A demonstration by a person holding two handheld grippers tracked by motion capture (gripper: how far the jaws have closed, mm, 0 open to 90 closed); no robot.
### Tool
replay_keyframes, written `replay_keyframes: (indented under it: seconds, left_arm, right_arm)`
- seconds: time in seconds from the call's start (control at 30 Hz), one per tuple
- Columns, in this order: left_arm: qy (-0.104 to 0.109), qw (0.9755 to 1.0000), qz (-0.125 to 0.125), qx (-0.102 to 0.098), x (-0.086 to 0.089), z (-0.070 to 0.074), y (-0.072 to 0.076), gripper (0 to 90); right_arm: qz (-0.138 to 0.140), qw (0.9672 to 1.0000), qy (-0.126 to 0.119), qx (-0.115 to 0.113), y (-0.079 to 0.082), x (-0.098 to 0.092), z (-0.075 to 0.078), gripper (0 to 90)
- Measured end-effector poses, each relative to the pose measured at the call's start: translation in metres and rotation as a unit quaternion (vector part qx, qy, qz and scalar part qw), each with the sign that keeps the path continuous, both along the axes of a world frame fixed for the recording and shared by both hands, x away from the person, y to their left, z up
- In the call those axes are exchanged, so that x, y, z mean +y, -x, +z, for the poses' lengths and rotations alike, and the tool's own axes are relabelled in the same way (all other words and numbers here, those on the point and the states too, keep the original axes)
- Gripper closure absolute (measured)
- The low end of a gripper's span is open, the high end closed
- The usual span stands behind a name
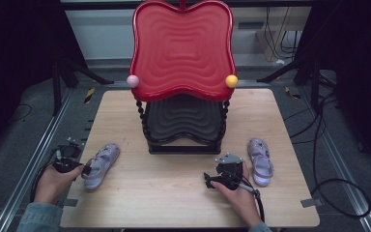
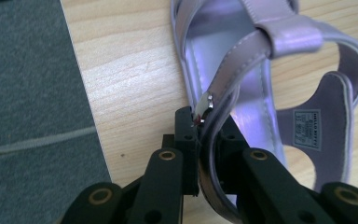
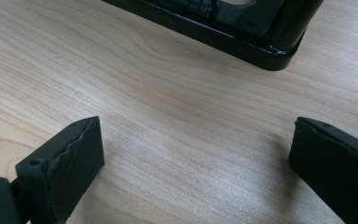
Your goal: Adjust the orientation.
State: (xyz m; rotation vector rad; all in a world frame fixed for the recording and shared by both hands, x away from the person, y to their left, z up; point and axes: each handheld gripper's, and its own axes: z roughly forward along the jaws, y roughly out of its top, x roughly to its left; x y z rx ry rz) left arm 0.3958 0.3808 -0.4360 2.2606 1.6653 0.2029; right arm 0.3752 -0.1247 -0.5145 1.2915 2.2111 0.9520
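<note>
A lilac sandal (image 1: 100, 164) lies on the wooden table (image 1: 174, 193) near its left edge. My left gripper (image 1: 84, 170) is shut on the sandal's heel strap (image 2: 223, 100), the black pads (image 2: 186, 135) pinching the strap beside its small metal buckle (image 2: 205, 103). A second lilac sandal (image 1: 261, 161) rests at the right of the table. Just left of it, my right gripper (image 1: 212, 181) hovers low over the bare wood, open, with nothing between its fingertips (image 3: 74, 154).
A two-tier stand with a red apple-shaped top tray (image 1: 182, 48) and a black lower tray (image 1: 183, 121) stands mid-table at the back; its black base (image 3: 242, 37) lies ahead of my right gripper. Grey floor (image 2: 28, 93) borders the table's left edge.
</note>
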Motion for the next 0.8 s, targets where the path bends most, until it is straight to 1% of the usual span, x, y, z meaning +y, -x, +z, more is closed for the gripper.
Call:
replay_keyframes:
  seconds: [0.03, 0.1, 0.13, 0.17, 0.2, 0.27, 0.3, 0.33, 0.4, 0.43, 0.47, 0.5, 0.57, 0.6, 0.63, 0.67, 0.7, 0.73, 0.77, 0.8]
  left_arm:
    - [0.000, 0.9999, -0.013, -0.008, -0.003, 0.005, 0.007, 82.5]
    - [-0.002, 0.9994, -0.028, -0.021, -0.010, 0.012, 0.016, 82.5]
    - [-0.002, 0.9991, -0.035, -0.025, -0.013, 0.014, 0.020, 82.6]
    - [-0.002, 0.9991, -0.035, -0.025, -0.013, 0.014, 0.020, 82.6]
    - [-0.004, 0.9977, -0.055, -0.039, -0.024, 0.022, 0.029, 82.6]
    - [-0.006, 0.9951, -0.083, -0.054, -0.038, 0.029, 0.037, 82.6]
    - [-0.006, 0.9951, -0.083, -0.054, -0.038, 0.029, 0.037, 82.6]
    - [-0.009, 0.9917, -0.113, -0.060, -0.058, 0.032, 0.042, 82.6]
    - [-0.006, 0.9869, -0.150, -0.060, -0.080, 0.033, 0.043, 82.5]
    - [-0.006, 0.9869, -0.150, -0.060, -0.080, 0.033, 0.043, 82.5]
    - [0.000, 0.9814, -0.184, -0.054, -0.103, 0.029, 0.039, 82.6]
    - [0.005, 0.9782, -0.202, -0.049, -0.117, 0.025, 0.035, 82.6]
    - [0.003, 0.9745, -0.220, -0.046, -0.134, 0.020, 0.029, 82.6]
    - [-0.001, 0.9722, -0.230, -0.045, -0.141, 0.017, 0.025, 82.5]
    - [-0.001, 0.9722, -0.230, -0.045, -0.141, 0.017, 0.025, 82.6]
    - [-0.006, 0.9703, -0.238, -0.045, -0.153, 0.012, 0.017, 82.6]
    - [-0.007, 0.9700, -0.239, -0.045, -0.157, 0.008, 0.012, 82.6]
    - [-0.010, 0.9694, -0.241, -0.044, -0.160, 0.006, 0.009, 82.6]
    - [-0.010, 0.9694, -0.241, -0.044, -0.160, 0.006, 0.009, 82.6]
    - [-0.018, 0.9682, -0.246, -0.041, -0.163, 0.001, 0.006, 82.5]
  right_arm:
    - [0.000, 1.0000, 0.000, -0.001, 0.000, 0.000, 0.000, 3.4]
    - [-0.001, 1.0000, 0.000, -0.001, 0.000, 0.000, 0.000, 3.4]
    - [-0.001, 1.0000, 0.000, -0.001, 0.000, 0.000, 0.000, 3.4]
    - [-0.001, 1.0000, 0.000, -0.001, 0.000, 0.000, 0.000, 3.4]
    - [-0.001, 1.0000, -0.001, -0.001, 0.000, 0.000, 0.000, 3.4]
    - [-0.002, 1.0000, 0.000, 0.000, 0.001, 0.000, 0.000, 3.4]
    - [-0.002, 1.0000, 0.000, -0.001, 0.001, 0.000, 0.000, 3.4]
    - [-0.002, 1.0000, 0.000, -0.001, 0.001, 0.000, 0.000, 3.3]
    - [-0.002, 1.0000, 0.000, -0.001, 0.001, 0.000, 0.000, 3.4]
    - [-0.002, 1.0000, 0.000, -0.001, 0.001, 0.000, 0.000, 3.4]
    - [-0.002, 1.0000, 0.000, 0.000, 0.001, 0.000, 0.000, 3.4]
    - [-0.002, 1.0000, 0.000, -0.001, 0.001, 0.000, 0.000, 3.4]
    - [-0.002, 1.0000, 0.000, -0.001, 0.001, 0.000, 0.000, 3.4]
    - [-0.002, 1.0000, 0.000, -0.001, 0.001, 0.000, 0.000, 3.4]
    - [-0.002, 1.0000, 0.000, -0.001, 0.001, 0.000, 0.000, 3.4]
    - [-0.002, 1.0000, 0.001, -0.001, 0.001, 0.000, 0.000, 3.4]
    - [-0.002, 1.0000, 0.001, 0.000, 0.001, 0.000, 0.000, 3.4]
    - [-0.001, 1.0000, 0.001, -0.001, 0.001, 0.000, 0.000, 3.4]
    - [-0.001, 1.0000, 0.001, -0.001, 0.001, 0.000, 0.000, 3.4]
    - [0.000, 1.0000, 0.001, -0.002, 0.001, -0.001, 0.000, 3.4]
